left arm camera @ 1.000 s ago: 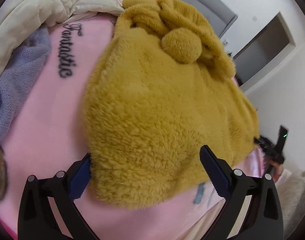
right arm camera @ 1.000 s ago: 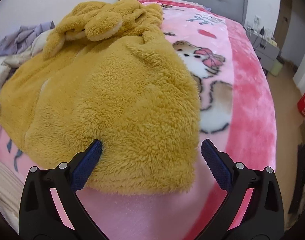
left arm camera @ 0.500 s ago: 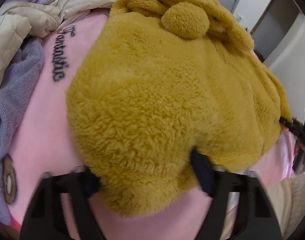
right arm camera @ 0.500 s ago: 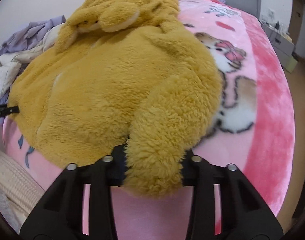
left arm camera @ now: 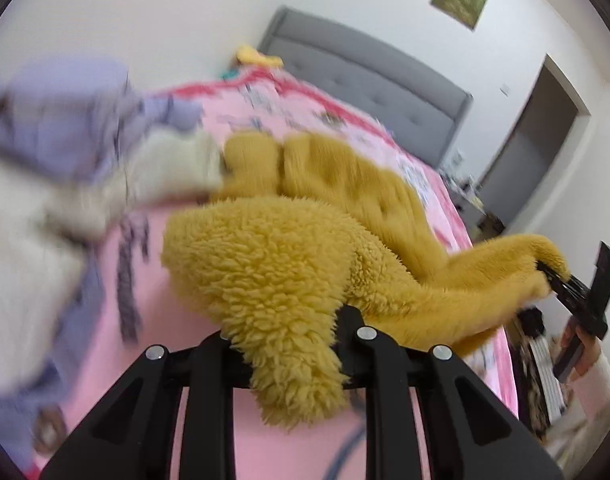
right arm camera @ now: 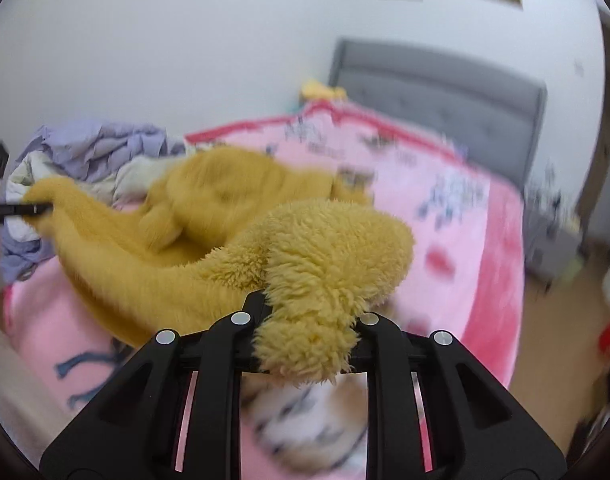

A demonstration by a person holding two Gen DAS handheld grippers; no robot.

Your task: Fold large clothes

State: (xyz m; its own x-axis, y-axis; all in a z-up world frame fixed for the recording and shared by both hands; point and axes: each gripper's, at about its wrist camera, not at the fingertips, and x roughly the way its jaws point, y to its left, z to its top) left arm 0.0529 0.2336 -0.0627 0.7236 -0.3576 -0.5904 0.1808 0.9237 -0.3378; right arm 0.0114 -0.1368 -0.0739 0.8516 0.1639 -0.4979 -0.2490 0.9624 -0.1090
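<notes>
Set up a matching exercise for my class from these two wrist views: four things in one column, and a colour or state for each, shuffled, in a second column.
Things:
1. fleece garment
2. blanket
3. headboard
4. left gripper

Colour or state:
a. grey
b. pink, with cartoon prints
c. shut on a fold of cloth
d. mustard yellow, fluffy

Pairs: 1-d, 2-b, 3-a, 4-c

The mustard-yellow fleece garment (left arm camera: 273,264) lies on the pink patterned blanket (left arm camera: 105,340) covering the bed, its near edge lifted. The left tool (left arm camera: 289,344) and right tool (right arm camera: 305,332) each pinch a corner. A heap of lilac and cream clothes (left arm camera: 65,168) sits to its left, and the grey padded headboard (left arm camera: 365,80) stands behind.
</notes>
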